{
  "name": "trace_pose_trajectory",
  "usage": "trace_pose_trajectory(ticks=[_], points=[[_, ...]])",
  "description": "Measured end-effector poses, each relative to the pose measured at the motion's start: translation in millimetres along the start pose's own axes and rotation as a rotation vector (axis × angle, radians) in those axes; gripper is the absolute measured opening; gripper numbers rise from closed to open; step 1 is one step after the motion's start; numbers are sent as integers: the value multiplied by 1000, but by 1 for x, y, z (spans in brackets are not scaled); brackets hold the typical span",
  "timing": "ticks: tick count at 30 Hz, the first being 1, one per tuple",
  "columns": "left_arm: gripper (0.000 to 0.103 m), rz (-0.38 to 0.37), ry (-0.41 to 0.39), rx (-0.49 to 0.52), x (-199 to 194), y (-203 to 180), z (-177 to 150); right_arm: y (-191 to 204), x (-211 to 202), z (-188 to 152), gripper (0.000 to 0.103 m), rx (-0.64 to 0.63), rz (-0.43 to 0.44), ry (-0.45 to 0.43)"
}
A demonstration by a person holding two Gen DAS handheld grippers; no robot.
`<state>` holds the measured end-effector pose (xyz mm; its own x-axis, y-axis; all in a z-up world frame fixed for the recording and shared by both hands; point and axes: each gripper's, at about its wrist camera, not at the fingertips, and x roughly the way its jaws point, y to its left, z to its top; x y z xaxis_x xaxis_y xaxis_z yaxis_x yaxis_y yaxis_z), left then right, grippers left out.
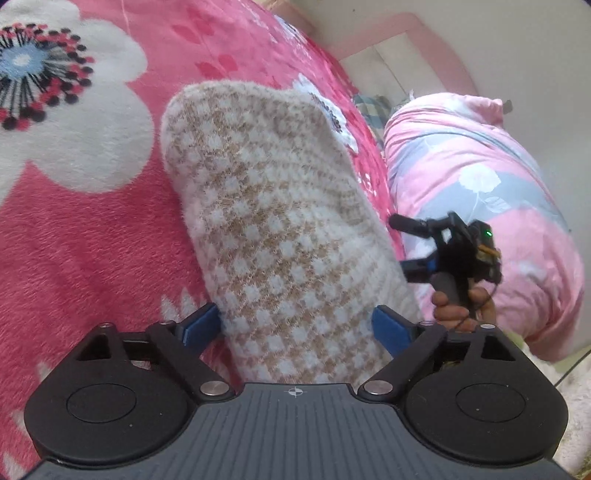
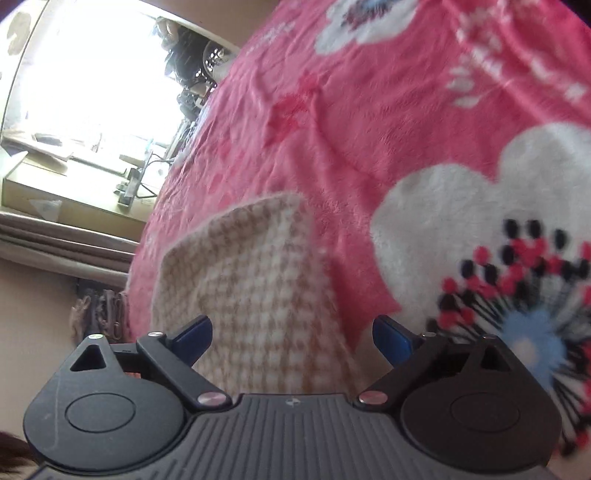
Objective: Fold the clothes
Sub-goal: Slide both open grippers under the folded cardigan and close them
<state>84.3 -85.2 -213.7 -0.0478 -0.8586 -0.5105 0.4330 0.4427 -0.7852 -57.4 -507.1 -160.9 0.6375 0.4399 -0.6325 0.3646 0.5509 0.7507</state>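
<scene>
Garment: fuzzy beige-and-white checked knit piece (image 1: pixel 273 236), folded into a long narrow strip, lying flat on the bed. In the right wrist view it (image 2: pixel 255 291) shows a squared-off end with two corners.

Where it sits: on the pink fleece blanket with big white flowers (image 1: pixel 92 229), running away from the left camera toward the far side of the bed, its right edge close to the bed's edge where the pillow is.

Left claw (image 1: pixel 295 326): wide open, blue pads spread to either side of the near end of the knit strip. The left pad looks like it's brushing the fuzzy edge, the right pad is just beside the other edge. Not pinching anything.

Right claw (image 2: pixel 293 338): also spread open, nothing clamped. The knit strip's near end sits between and beneath the two blue fingers, can't tell if they touch it. From the left camera you can see this claw (image 1: pixel 402 243) over at the strip's right edge, with a person's hand (image 1: pixel 463 302) wrapped round its grey handle and a little green light on.

Beside the bed stuff: a puffy pink-and-grey floral pillow or rolled quilt (image 1: pixel 491 214) just past the right claw, with a pink headboard frame (image 1: pixel 406 29) behind it.

Further out: right wrist view shows a very bright window (image 2: pixel 88 74) and a pale desk or shelf with cables (image 2: pixel 81 177) beyond the bed's far edge, all pretty washed out.
</scene>
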Motion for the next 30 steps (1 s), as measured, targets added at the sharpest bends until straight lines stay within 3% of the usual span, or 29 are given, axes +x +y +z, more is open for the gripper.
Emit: trace_pose_trajectory(ticks=[7,15,19,23,30], points=[[95,-42,3,-19,9,7,3,-3,42,19,103,-27,106,107],[94,-64,-4,-19,15,9,4,14,55,-13,103,-106,157,262],[90,-52,-3,-14,15,6,7,11,66,-4,103,-21,185,278],[85,-40,-4,-7,10,0,7,29,62,-8,102,-63,196,275],[83,-24,-11,3,-1,-14,6,47,42,-12,89,-66,195,241]])
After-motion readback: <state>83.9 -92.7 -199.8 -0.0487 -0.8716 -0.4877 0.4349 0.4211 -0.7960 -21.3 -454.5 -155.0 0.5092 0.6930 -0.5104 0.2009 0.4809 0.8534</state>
